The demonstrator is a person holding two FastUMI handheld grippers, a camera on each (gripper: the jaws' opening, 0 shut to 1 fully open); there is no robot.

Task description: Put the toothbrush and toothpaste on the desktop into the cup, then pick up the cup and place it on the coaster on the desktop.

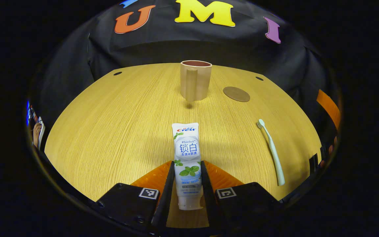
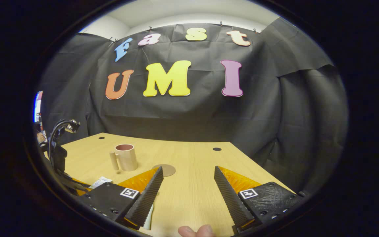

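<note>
A white toothpaste tube (image 1: 187, 154) lies flat on the wooden desktop (image 1: 110, 125), cap end toward me. My left gripper (image 1: 187, 163) has both fingers pressed against the tube's sides near its lower half. A pale green toothbrush (image 1: 272, 153) lies to the right, bristles pointing away. A beige cup (image 1: 195, 80) stands upright farther back, its handle facing me, with a round brown coaster (image 1: 236, 94) just right of it. My right gripper (image 2: 188, 169) hovers open over the desktop with nothing between its fingers. In the right gripper view the cup (image 2: 126, 157) and coaster (image 2: 165, 170) sit ahead to the left.
The black cloth wall closes off the back and sides of the desktop. Small dark holes (image 1: 117, 73) mark the desktop's far corners. A person's fingertips (image 2: 196, 231) show at the bottom of the right gripper view. The left gripper's body and cable (image 2: 58, 154) stand at the far left there.
</note>
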